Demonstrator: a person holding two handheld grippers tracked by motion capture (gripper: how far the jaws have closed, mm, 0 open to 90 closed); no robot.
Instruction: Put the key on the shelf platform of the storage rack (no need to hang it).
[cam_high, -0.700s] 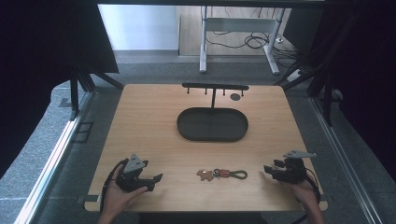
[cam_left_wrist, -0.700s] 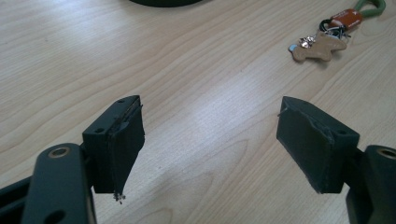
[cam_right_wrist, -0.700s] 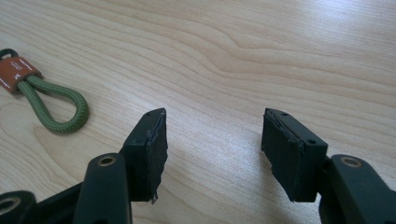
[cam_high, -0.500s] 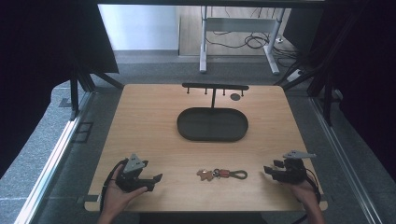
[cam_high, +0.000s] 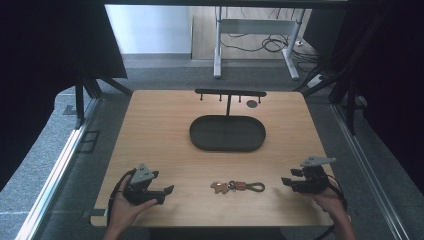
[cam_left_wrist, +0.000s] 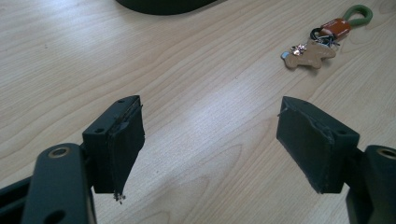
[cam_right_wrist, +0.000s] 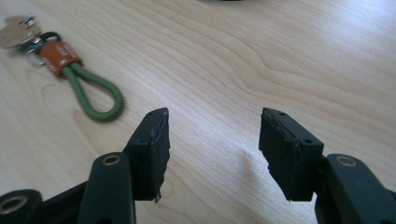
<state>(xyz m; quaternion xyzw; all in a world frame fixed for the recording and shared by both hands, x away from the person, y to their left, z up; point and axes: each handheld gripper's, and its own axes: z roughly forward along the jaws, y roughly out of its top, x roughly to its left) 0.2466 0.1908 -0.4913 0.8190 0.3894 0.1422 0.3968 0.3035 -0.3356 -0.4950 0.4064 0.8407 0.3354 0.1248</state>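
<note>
Between each pair of jaws lies only bare worktop (cam_high: 165, 125): the left gripper (cam_left_wrist: 210, 140) and right gripper (cam_right_wrist: 212, 149) both gape wide, gripping nothing. The keychain (cam_high: 237, 187) lies midway between them near the front edge, clear of both, its small charm hard to make out. Beyond it sits the dark oval tray (cam_high: 227, 133), with a hook rack (cam_high: 230, 93) behind.

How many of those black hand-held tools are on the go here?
2. The left tool sits at the table's near-left corner and the right tool at its near-right, both open, with the keychain lying between them.
</note>
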